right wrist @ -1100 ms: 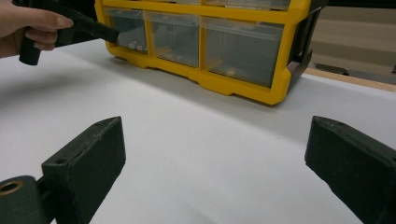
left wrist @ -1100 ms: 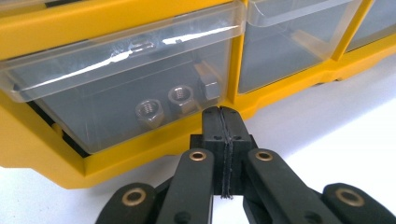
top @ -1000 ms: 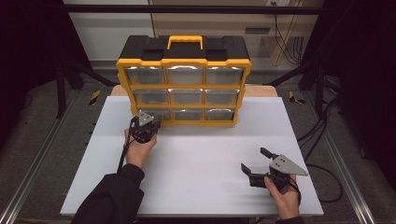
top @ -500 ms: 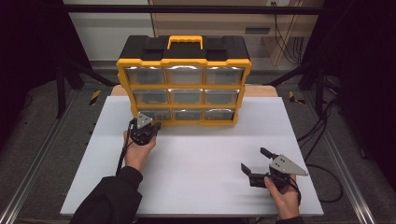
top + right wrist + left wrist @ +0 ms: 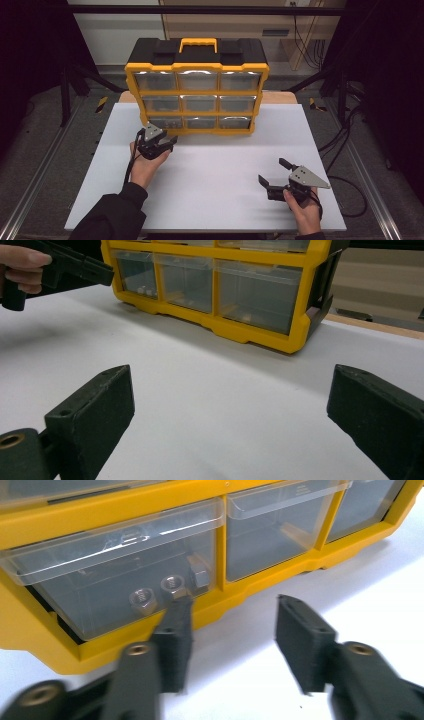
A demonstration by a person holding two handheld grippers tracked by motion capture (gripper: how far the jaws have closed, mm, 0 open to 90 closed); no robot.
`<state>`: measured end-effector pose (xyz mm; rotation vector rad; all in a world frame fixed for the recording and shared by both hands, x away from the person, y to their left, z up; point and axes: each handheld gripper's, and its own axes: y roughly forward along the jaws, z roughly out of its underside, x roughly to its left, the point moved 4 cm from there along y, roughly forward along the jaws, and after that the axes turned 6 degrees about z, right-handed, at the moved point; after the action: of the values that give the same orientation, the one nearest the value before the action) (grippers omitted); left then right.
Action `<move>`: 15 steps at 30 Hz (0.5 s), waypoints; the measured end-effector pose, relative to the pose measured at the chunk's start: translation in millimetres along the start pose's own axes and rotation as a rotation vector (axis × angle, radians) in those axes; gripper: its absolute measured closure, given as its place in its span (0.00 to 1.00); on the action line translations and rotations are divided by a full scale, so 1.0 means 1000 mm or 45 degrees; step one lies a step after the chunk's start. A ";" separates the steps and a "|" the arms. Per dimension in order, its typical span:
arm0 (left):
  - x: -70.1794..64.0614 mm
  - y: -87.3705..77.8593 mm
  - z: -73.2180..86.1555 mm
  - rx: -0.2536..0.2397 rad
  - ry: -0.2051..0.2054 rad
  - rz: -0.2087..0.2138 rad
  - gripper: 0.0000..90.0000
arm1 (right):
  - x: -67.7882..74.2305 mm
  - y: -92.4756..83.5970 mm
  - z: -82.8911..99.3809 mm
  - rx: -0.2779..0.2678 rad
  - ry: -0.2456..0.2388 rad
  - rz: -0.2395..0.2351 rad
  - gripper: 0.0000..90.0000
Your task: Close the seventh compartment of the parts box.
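Note:
A yellow and black organizer (image 5: 196, 90) with nine clear drawers stands at the back middle of the white table (image 5: 215, 165). My left gripper (image 5: 169, 142) is open just in front of its bottom left drawer (image 5: 165, 122). In the left gripper view that drawer (image 5: 100, 580) holds several metal nuts (image 5: 142, 600), and my left gripper (image 5: 235, 630) has nothing between its jaws; its left fingertip (image 5: 180, 610) is close to the drawer front. Near the front right, my right gripper (image 5: 271, 170) is wide open on the bare table. The right gripper (image 5: 235, 410) faces the organizer (image 5: 215, 285) from a distance.
The organizer has a yellow carry handle (image 5: 198, 44) on its black top. Table edges run left, right and front, with dark floor and cables (image 5: 345, 150) beyond. In the right gripper view the other hand and its gripper (image 5: 75, 265) show at upper left.
The left gripper has drawn back slightly from the bottom left drawer toward the near side. The right gripper has not moved.

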<state>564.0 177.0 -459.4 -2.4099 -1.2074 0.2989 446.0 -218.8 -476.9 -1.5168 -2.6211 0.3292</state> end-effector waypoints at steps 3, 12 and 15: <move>-0.003 -0.001 0.002 -0.011 0.000 0.032 0.41 | 0.000 0.000 0.000 -0.002 0.005 -0.001 0.06; -0.015 -0.006 0.008 -0.018 0.046 0.147 0.19 | 0.000 0.000 0.000 -0.008 -0.001 0.002 0.05; -0.017 -0.008 0.008 -0.036 0.036 0.164 0.16 | 0.000 0.000 0.000 -0.009 0.000 0.003 0.05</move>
<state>545.0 170.5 -463.1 -2.5129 -1.0526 0.2872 446.2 -219.0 -476.5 -1.5220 -2.6237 0.3207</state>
